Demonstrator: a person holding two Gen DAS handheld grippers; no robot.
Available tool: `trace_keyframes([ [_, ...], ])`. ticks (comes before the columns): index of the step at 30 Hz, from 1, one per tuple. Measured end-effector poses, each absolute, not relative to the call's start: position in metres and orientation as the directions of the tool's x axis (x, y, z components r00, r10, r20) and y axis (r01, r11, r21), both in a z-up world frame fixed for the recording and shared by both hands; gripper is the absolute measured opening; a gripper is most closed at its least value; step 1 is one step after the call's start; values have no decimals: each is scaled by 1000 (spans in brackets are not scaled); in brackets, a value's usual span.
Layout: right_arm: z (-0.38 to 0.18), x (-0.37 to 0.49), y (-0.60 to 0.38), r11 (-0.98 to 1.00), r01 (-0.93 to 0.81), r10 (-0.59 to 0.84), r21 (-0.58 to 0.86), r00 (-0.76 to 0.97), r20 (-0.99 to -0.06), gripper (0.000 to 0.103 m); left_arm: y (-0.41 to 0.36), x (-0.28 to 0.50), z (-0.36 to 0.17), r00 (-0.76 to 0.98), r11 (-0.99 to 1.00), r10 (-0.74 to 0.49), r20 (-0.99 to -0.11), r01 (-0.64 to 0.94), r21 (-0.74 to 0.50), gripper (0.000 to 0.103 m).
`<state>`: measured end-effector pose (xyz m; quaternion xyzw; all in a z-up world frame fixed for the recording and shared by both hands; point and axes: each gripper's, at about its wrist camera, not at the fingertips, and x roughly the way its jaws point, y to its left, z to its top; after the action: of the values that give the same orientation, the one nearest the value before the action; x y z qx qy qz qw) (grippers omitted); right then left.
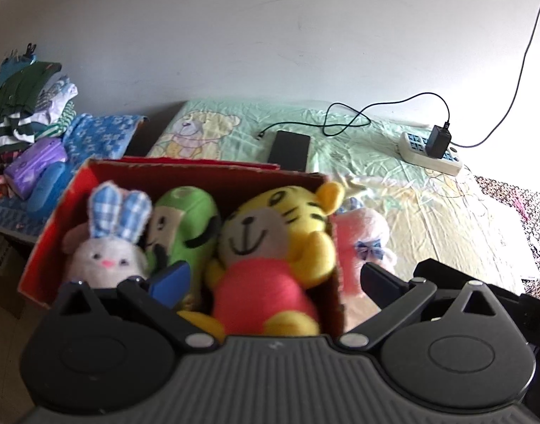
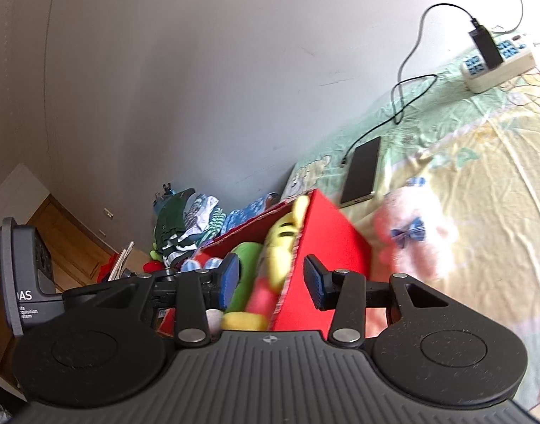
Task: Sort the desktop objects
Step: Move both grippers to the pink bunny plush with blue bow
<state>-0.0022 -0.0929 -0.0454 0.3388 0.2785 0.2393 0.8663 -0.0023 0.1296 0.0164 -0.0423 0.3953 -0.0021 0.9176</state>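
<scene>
A red cardboard box (image 1: pixel 57 219) stands on the bed sheet and holds a grey bunny with blue checked ears (image 1: pixel 107 251), a green plush (image 1: pixel 185 219) and a yellow tiger in a red shirt (image 1: pixel 270 240). A pink plush with a blue bow (image 1: pixel 365 233) lies on the sheet just outside the box's right wall. My left gripper (image 1: pixel 275 279) is open wide at the box's near side, with the tiger between its fingers but untouched. My right gripper (image 2: pixel 272 281) is open and straddles the box's (image 2: pixel 333 233) right wall, with the pink plush (image 2: pixel 414 233) to its right.
A black phone (image 1: pixel 290 150) and a white power strip (image 1: pixel 430 153) with a black charger and cable lie farther back on the sheet (image 1: pixel 429 219). A pile of folded clothes (image 1: pixel 25 106) sits left of the bed. The wall is behind.
</scene>
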Motion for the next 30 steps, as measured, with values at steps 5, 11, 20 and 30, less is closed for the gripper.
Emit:
trace_keyframes([
  [5,-55,1,-115,647,-198,603,736,724,-335,45,106,1,13,687,997,-40,-725,-17,-72,102],
  [11,-69,1,-143,640,-148,589,754,724,-359,45,74,-3,8,693,994,-107,-713,56,-94,102],
  [20,-95,-2,-187,645,-21,531,764,731,-429,45,15,0,-21,660,974,-212,-721,204,-99,99],
  [30,-121,11,-221,664,65,487,745,717,-498,45,-3,26,-70,622,975,-201,-756,201,-94,92],
])
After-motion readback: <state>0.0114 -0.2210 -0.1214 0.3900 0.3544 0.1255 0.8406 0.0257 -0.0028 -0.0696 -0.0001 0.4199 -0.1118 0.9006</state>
